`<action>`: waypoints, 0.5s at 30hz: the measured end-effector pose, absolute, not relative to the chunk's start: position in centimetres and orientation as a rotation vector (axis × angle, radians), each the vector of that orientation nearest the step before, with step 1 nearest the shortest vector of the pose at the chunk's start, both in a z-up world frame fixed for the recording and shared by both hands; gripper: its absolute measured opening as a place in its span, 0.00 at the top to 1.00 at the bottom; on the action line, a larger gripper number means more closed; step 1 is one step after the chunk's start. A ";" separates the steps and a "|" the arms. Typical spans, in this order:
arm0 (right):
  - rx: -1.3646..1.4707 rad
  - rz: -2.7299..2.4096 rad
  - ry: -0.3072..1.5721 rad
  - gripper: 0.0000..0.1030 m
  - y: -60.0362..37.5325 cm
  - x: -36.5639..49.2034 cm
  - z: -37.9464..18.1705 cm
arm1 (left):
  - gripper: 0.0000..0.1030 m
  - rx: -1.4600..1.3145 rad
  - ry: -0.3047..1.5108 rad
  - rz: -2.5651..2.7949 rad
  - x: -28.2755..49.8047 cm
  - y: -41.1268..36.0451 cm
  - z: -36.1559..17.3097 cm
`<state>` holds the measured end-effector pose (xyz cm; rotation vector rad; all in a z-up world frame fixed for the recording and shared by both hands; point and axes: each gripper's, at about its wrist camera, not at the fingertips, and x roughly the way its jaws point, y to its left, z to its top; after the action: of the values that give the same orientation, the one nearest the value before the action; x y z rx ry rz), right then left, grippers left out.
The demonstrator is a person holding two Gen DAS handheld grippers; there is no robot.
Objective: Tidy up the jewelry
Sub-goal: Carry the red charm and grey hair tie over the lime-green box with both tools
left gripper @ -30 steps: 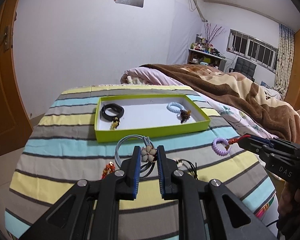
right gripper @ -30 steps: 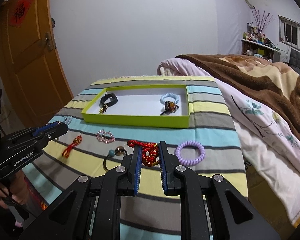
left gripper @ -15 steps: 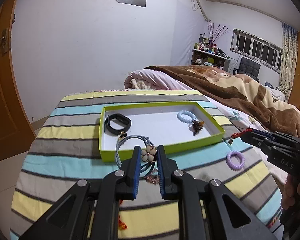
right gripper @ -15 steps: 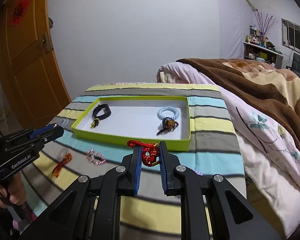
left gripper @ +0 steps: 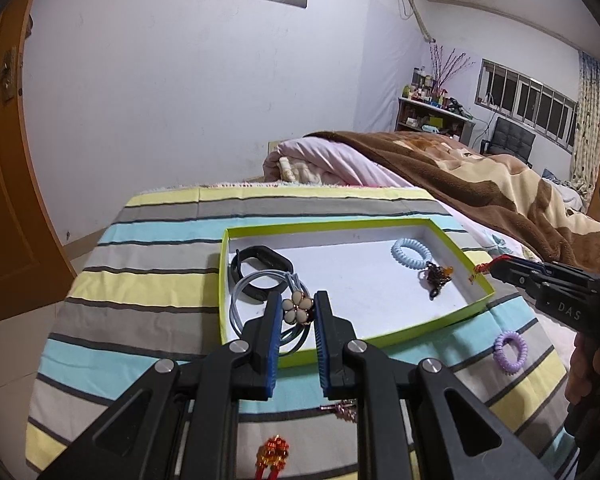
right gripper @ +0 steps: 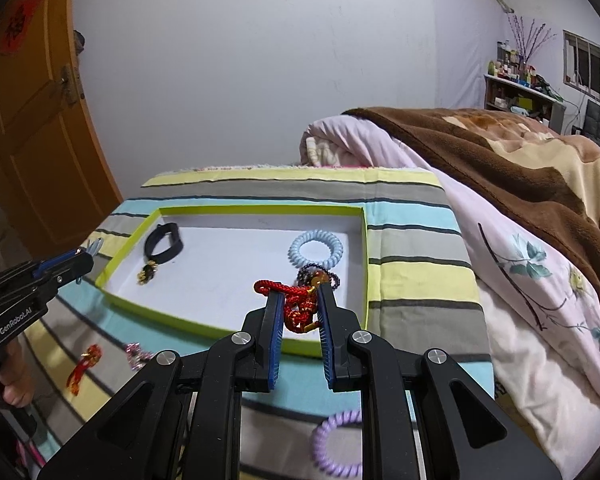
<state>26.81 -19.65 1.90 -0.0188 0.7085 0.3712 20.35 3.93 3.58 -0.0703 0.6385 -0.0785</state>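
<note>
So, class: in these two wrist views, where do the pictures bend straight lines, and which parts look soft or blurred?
Left wrist view: fisheye bows the door frame and ceiling line, and dark corners vignette; the flower hair tie in the left gripper is sharp. Right wrist view: same barrel bending at the door; the tray near rim and the purple coil tie look slightly smeared.

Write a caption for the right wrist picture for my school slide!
The right gripper carries a red knotted charm over the green tray, which holds a blue coil tie.
</note>
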 end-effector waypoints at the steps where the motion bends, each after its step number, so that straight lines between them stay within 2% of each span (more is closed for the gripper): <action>1: -0.020 0.369 0.716 0.84 -19.6 27.2 1.6 | 0.84 -0.071 0.647 -0.082 20.8 3.8 3.3; 15: -0.024 0.362 0.817 0.83 -19.2 29.9 -1.6 | 0.84 -0.064 0.746 -0.117 23.9 2.5 -0.1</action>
<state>29.87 -19.23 -1.61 -0.0242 0.8167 0.3621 23.93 2.47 -0.14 -0.0643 0.7457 -0.1170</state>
